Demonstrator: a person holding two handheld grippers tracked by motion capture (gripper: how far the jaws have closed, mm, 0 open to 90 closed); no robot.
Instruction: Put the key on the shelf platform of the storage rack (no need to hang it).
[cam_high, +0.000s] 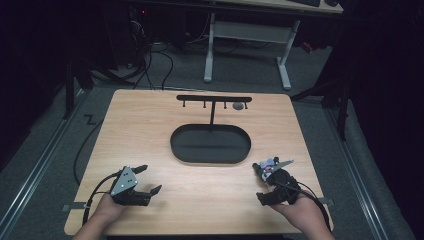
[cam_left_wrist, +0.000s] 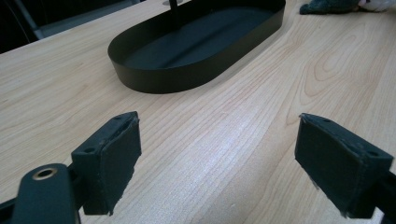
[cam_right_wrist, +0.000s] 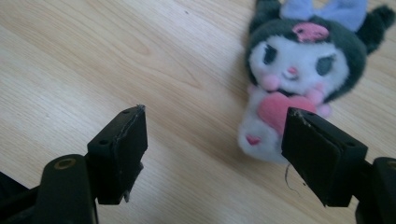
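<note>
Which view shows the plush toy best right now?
The right gripper view: the plush toy lies face-up, close, beside the right gripper. The high view shows it small; the left gripper view catches its edge.

No readable text, label, brand, number or sign appears on anything here.

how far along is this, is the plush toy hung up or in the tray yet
Nothing looks finished. The plush toy lies on the table, outside the black oval tray. In hand: the right claw is open just beside the toy, not gripping it. The left claw is open over bare wood. Left: grasping the toy and moving it, probably to the tray or hook stand.
</note>
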